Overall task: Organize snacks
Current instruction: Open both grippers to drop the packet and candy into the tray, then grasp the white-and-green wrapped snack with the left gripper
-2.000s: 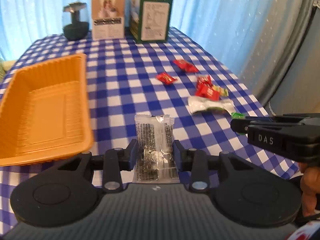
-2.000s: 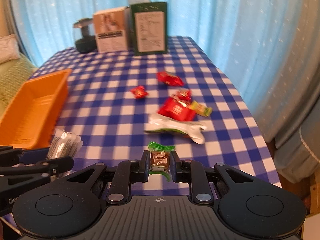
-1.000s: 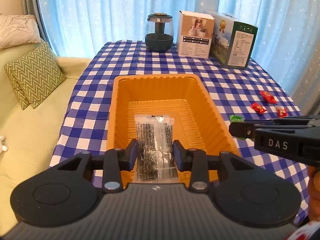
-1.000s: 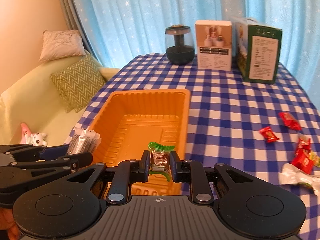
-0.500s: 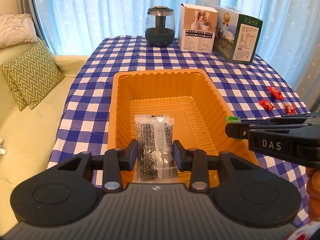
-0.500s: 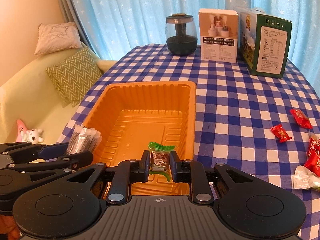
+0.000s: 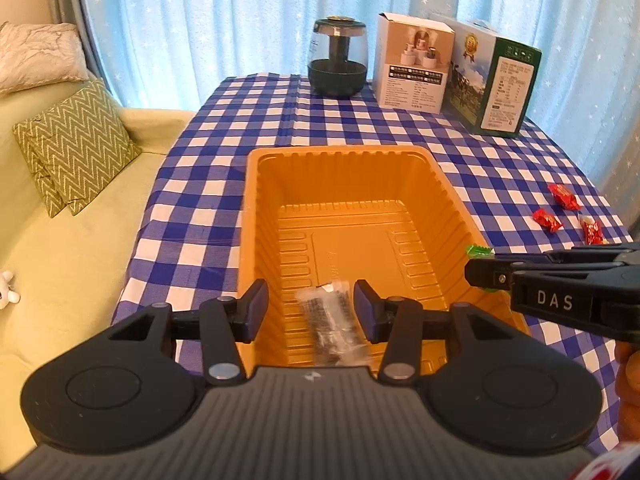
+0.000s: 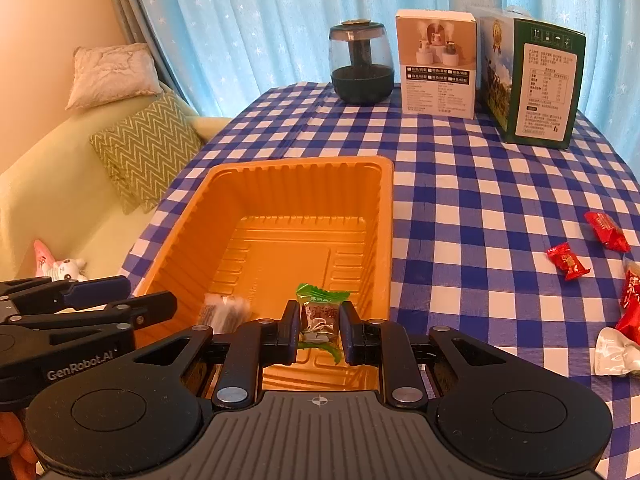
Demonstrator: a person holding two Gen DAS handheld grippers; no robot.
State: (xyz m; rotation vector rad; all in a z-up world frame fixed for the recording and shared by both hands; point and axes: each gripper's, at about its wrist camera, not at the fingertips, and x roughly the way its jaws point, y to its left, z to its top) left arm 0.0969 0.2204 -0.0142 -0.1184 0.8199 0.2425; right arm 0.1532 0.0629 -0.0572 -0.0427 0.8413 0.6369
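An orange plastic tray [image 7: 256, 184] sits on the blue checked tablecloth; it also shows in the right wrist view [image 8: 384, 184]. My left gripper [image 7: 311, 312] is open above the tray's near end. A clear packet of dark snack [image 7: 334, 330] lies loose below it in the tray, and shows in the right wrist view [image 8: 224, 314]. My right gripper [image 8: 319, 327] is shut on a green-wrapped candy [image 8: 320, 312] over the tray's near right part. In the left wrist view the right gripper [image 7: 480, 270] reaches in from the right.
Red candies [image 8: 568, 261] and a white wrapper [image 8: 612, 354] lie on the cloth to the right. A dark jar [image 8: 362, 68], a white box [image 8: 438, 64] and a green box [image 8: 536, 80] stand at the back. A sofa with cushions [image 7: 76, 144] is on the left.
My left gripper has opened and let go of the clear packet, which has dropped into the tray. My right gripper still holds the green candy and has come a little closer over the tray.
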